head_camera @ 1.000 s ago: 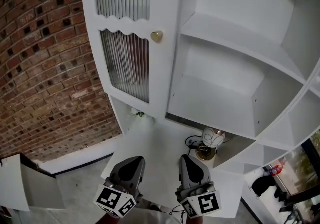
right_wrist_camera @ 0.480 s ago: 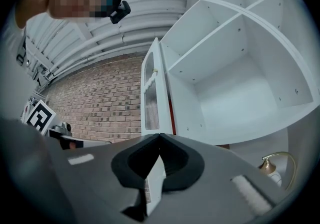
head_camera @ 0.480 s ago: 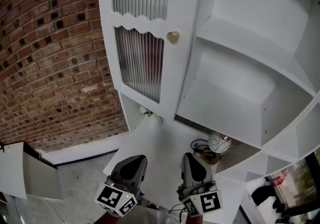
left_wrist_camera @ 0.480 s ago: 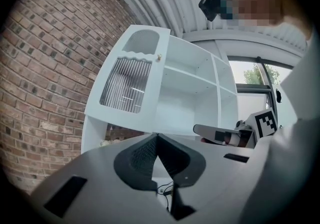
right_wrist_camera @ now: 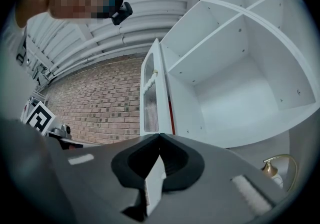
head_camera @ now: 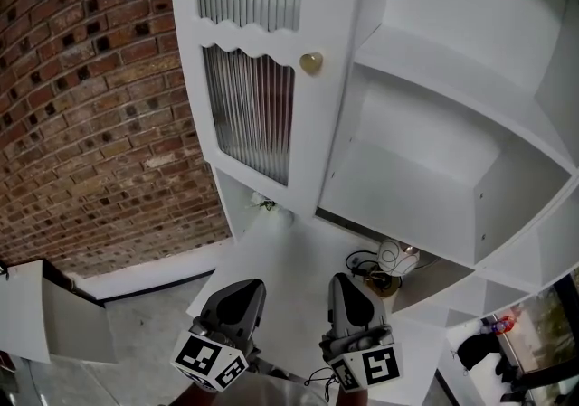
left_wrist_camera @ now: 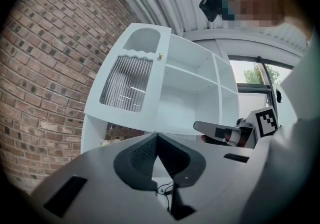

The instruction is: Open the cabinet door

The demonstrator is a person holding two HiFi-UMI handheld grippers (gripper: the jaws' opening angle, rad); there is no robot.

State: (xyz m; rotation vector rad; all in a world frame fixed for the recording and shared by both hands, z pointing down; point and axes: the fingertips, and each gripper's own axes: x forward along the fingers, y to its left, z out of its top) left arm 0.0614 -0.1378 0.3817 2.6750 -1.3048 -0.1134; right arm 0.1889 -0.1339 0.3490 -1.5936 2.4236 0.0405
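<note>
Cabinet door [head_camera: 312, 137] was seen swung open in the upper middle; left gripper [head_camera: 241, 291] and right gripper [head_camera: 345, 287], at the bottom, were held closed, nothing clamped.

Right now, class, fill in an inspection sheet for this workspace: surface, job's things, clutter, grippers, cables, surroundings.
Surface: white counter below the shelves.
Job's things: cabinet door stands swung open, ribbed glass panel; brass knob untouched; shelves exposed, nothing on them.
Clutter: small brass-and-white object on the counter, under the lowest shelf.
Grippers: left gripper and right gripper held low, fingers together, holding nothing.
Cables: black cable beside that object.
Surroundings: brick wall left of the cabinet.
</note>
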